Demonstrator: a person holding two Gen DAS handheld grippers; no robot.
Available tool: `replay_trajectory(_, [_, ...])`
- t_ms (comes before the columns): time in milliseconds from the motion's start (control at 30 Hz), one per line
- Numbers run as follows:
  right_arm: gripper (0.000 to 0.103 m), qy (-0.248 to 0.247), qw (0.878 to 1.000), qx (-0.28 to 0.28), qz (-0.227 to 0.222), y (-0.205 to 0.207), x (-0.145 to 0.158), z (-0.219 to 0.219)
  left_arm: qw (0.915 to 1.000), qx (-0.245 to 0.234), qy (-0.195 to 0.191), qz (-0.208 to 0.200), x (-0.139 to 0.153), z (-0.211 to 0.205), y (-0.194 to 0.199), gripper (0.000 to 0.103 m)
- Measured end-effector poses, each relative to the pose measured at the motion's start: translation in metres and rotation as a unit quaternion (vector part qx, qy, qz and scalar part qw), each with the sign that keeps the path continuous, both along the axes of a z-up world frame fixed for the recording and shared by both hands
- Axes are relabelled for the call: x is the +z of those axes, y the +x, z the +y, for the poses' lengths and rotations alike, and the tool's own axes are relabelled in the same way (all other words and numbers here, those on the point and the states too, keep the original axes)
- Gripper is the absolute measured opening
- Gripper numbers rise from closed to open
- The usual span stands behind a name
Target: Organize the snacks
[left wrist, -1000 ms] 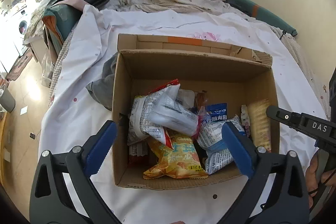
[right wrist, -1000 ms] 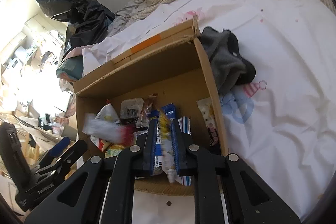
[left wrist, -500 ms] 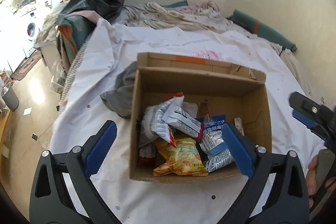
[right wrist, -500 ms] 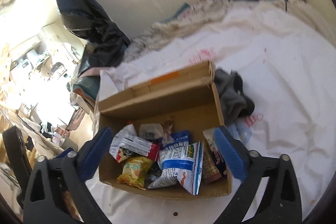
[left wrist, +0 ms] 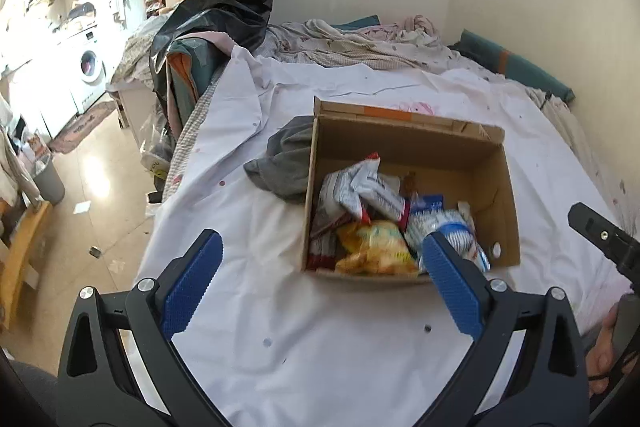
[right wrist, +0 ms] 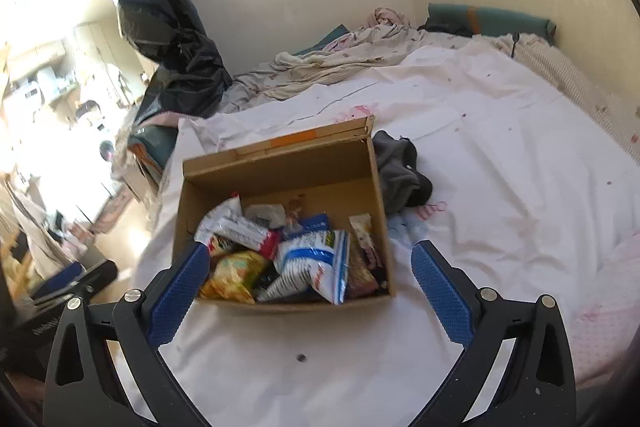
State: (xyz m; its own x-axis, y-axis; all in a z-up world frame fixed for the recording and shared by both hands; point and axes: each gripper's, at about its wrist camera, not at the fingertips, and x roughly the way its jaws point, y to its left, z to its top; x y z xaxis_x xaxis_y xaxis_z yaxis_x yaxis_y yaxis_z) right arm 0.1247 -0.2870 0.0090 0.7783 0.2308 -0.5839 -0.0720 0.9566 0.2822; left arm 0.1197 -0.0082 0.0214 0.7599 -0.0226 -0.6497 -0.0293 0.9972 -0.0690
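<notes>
Both tongs hang wide open and empty over the bed: the left gripper [left wrist: 320,287] and the right gripper [right wrist: 310,287], with the cardboard box [right wrist: 276,167] just ahead of their tips. The snacks [right wrist: 304,259] lie heaped inside it, none visible on the sheet [left wrist: 300,347], so the gathering looks about done, though nothing is neatly arranged yet

A cardboard box [left wrist: 408,143] sits on the bed [left wrist: 280,307], near its middle, with snack packets [right wrist: 280,247] piled inside it. A crumpled garment [right wrist: 400,175] lies on the bed, touching one side wall of the box. Rumpled bedding [left wrist: 360,43] lies behind the box along the bed's far edge.
</notes>
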Motion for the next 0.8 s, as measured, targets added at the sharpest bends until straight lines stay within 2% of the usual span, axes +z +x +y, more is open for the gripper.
replay_trajectory(133, [0.103,-0.018,1.000,0.010,0.007,-0.013,-0.004,0.007,1.0000,0.000,-0.002,-0.005,0.000,0.003,-0.020,0.099])
replay_trajectory(300, [0.103,-0.018,1.000,0.019,0.017,-0.025,-0.010,0.016,0.9999,0.001,-0.012,-0.002,-0.003,0.006,-0.032,0.099])
replay_trajectory(433, [0.103,-0.025,0.999,0.025,0.025,-0.029,-0.015,0.027,0.9998,0.003,-0.019,-0.007,-0.003,0.006,-0.033,0.099])
replay_trajectory(567, [0.103,-0.039,0.999,0.025,0.015,-0.024,-0.017,0.034,0.9999,0.008,-0.004,-0.008,-0.007,0.000,-0.031,0.102])
replay_trajectory(733, [0.103,-0.042,0.999,0.016,0.002,-0.020,-0.017,0.034,0.9998,0.002,-0.014,-0.012,-0.008,-0.002,-0.028,0.103])
replay_trajectory(800, [0.103,-0.042,0.999,0.016,0.007,-0.019,-0.019,0.034,0.9999,0.001,-0.007,-0.008,-0.010,-0.005,-0.026,0.103])
